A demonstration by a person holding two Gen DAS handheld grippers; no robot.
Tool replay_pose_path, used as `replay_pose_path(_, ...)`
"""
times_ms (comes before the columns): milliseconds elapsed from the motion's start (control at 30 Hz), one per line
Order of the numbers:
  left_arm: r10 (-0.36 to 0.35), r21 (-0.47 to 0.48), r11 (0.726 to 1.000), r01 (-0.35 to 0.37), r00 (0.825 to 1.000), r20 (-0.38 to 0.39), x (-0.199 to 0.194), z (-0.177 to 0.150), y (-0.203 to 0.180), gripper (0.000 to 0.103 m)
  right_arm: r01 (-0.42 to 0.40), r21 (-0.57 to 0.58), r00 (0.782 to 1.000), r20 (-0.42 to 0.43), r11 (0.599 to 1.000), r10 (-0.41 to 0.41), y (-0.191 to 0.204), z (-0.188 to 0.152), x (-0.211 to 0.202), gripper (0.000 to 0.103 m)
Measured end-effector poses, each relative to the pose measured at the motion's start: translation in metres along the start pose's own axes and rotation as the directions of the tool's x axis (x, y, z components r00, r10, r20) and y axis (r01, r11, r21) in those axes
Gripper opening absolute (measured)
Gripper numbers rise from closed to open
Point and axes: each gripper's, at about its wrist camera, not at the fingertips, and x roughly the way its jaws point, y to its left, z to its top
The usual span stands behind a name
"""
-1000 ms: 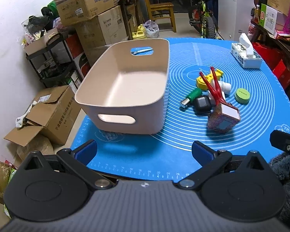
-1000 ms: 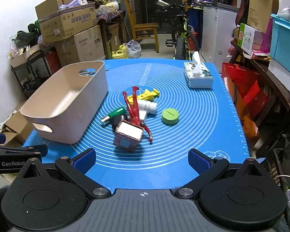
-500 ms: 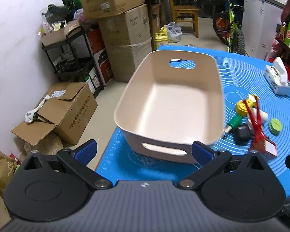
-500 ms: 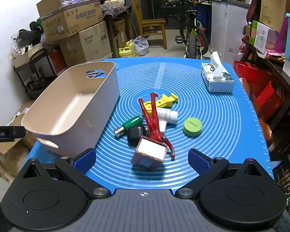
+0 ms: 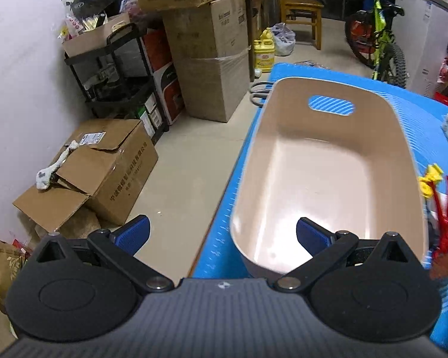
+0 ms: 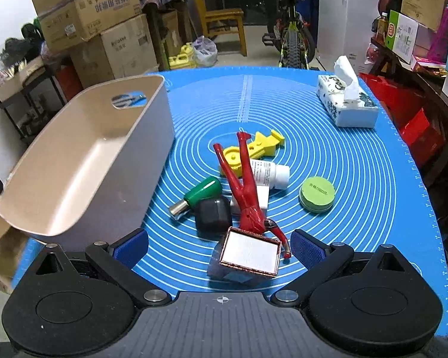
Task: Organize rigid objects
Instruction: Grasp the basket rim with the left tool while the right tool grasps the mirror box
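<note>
An empty beige bin [image 5: 328, 176] stands on the blue mat's [image 6: 358, 164] left side; it also shows in the right wrist view [image 6: 83, 167]. My left gripper [image 5: 222, 234] is open, straddling the bin's near left corner from above. A pile lies mid-mat: a red figure [image 6: 245, 185], a yellow plastic part [image 6: 251, 152], a white bottle [image 6: 268, 173], a green-capped bottle [image 6: 198, 194], a black case [image 6: 213, 216], a green round tin [image 6: 316, 194] and a small box with a white top [image 6: 248, 253]. My right gripper [image 6: 219, 246] is open, just above the small box.
A tissue box [image 6: 346, 104] sits at the mat's far right. Scissors [image 5: 258, 92] lie past the bin's far end. Cardboard boxes [image 5: 86, 173] and a black shelf [image 5: 116, 89] stand on the floor left of the table. A bicycle [image 6: 292, 32] is behind.
My left gripper has risen and swung left over the bin's near left corner. My right gripper has moved forward and down toward the pile, closing on the small box.
</note>
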Motion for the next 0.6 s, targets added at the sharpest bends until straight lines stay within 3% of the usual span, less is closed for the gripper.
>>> replay_pose_path(400,-0.044,-0.028,0.999,0.042,0.995,-0.086,0.056,0.000,0.009,0.101,0.076,0.033,0.992,-0.103,0.997,-0.072,-0.009,-0.008,0.051,0.099)
replay_pose_path(500,-0.060,-0.026,0.998,0.057,0.991,-0.122,0.064,-0.005,0.010,0.082,0.086,0.034,0.990,-0.117,0.996,-0.081,-0.011,-0.011,0.056,0.096)
replay_pose_path(600,-0.081,-0.027,0.997,0.079,0.988,-0.134,0.066,-0.006,0.010,0.072,0.094,0.042,0.988,-0.124,0.995,-0.088,-0.013,-0.012,0.058,0.092)
